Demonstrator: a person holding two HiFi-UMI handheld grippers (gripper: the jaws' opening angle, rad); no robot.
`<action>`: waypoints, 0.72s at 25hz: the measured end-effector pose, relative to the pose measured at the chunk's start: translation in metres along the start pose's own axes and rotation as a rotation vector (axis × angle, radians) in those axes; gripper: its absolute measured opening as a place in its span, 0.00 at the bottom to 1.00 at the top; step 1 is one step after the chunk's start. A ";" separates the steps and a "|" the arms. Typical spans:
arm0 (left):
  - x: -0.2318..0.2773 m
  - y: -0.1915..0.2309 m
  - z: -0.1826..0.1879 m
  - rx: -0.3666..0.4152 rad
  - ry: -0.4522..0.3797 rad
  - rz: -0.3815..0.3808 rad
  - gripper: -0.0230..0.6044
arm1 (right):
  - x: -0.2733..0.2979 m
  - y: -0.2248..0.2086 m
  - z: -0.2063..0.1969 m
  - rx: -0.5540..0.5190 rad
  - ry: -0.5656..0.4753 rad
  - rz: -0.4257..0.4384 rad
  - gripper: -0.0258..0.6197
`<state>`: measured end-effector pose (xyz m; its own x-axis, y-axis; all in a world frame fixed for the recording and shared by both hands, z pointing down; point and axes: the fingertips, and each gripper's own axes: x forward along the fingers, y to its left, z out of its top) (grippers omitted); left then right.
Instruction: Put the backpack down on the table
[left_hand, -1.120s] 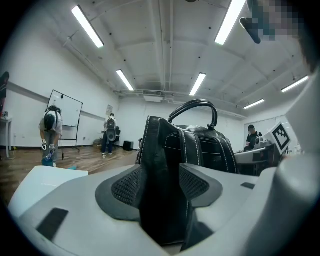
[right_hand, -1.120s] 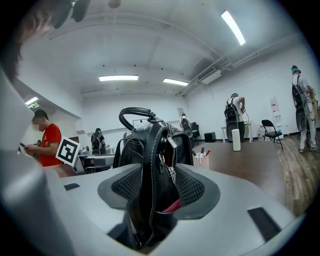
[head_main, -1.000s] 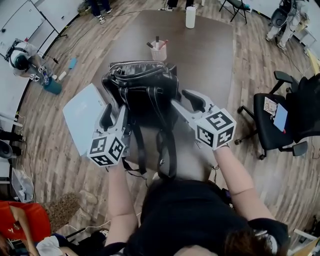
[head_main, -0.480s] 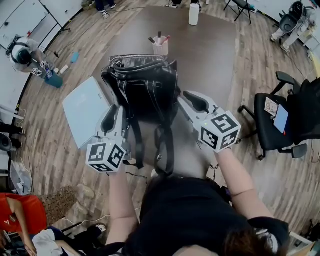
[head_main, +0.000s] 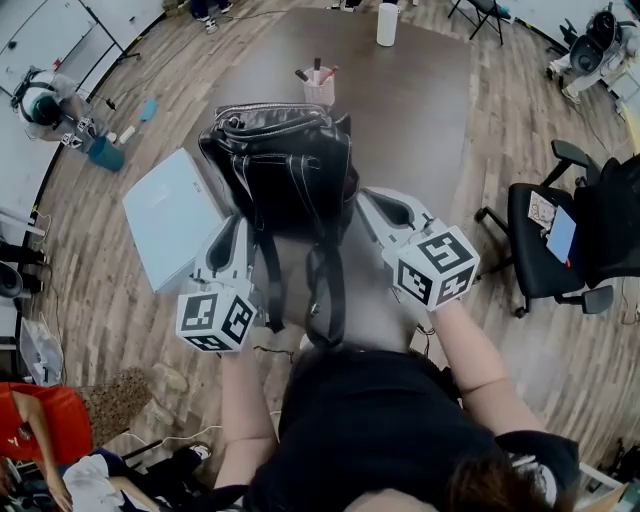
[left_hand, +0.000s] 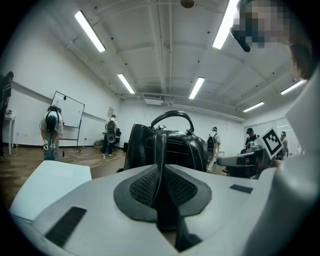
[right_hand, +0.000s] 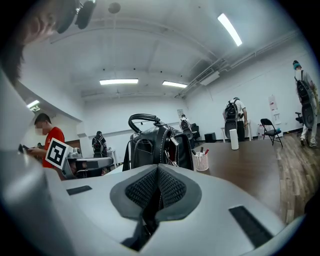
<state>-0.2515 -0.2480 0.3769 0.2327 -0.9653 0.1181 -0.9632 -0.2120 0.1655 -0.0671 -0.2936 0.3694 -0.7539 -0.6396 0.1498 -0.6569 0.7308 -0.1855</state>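
A black leather backpack (head_main: 285, 160) stands upright on the dark brown table (head_main: 420, 110), with its two shoulder straps (head_main: 268, 285) hanging over the near edge toward me. My left gripper (head_main: 238, 224) sits at the bag's near left. In the left gripper view, this left gripper (left_hand: 160, 174) is shut on a white-stitched black strap, with the backpack (left_hand: 170, 145) just ahead. At the bag's near right, my right gripper (head_main: 372, 200) is also shut. In the right gripper view, a dark stitched strap is pinched between the pads of the right gripper (right_hand: 158, 174), in front of the backpack (right_hand: 155, 145).
A pink pen cup (head_main: 318, 88) stands behind the bag and a white cylinder (head_main: 387, 25) at the table's far end. A pale blue flat case (head_main: 170, 215) lies at the left edge. A black office chair (head_main: 560, 240) stands to the right. People stand around the room.
Both grippers have drawn back from the bag's sides toward me, and their jaws have gone from open to shut on the straps. The backpack has stayed upright on the table.
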 end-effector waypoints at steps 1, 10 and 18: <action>-0.001 0.001 -0.002 -0.008 0.003 0.007 0.14 | 0.000 0.002 0.001 -0.003 0.001 0.001 0.07; -0.006 0.002 -0.005 -0.015 0.025 0.034 0.13 | 0.002 0.008 0.000 0.004 0.007 -0.012 0.07; -0.009 0.007 -0.002 -0.022 0.022 0.047 0.13 | 0.004 0.009 0.001 0.041 -0.002 -0.016 0.07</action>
<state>-0.2603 -0.2408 0.3794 0.1907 -0.9705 0.1472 -0.9700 -0.1632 0.1804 -0.0760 -0.2905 0.3675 -0.7431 -0.6518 0.1515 -0.6681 0.7099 -0.2228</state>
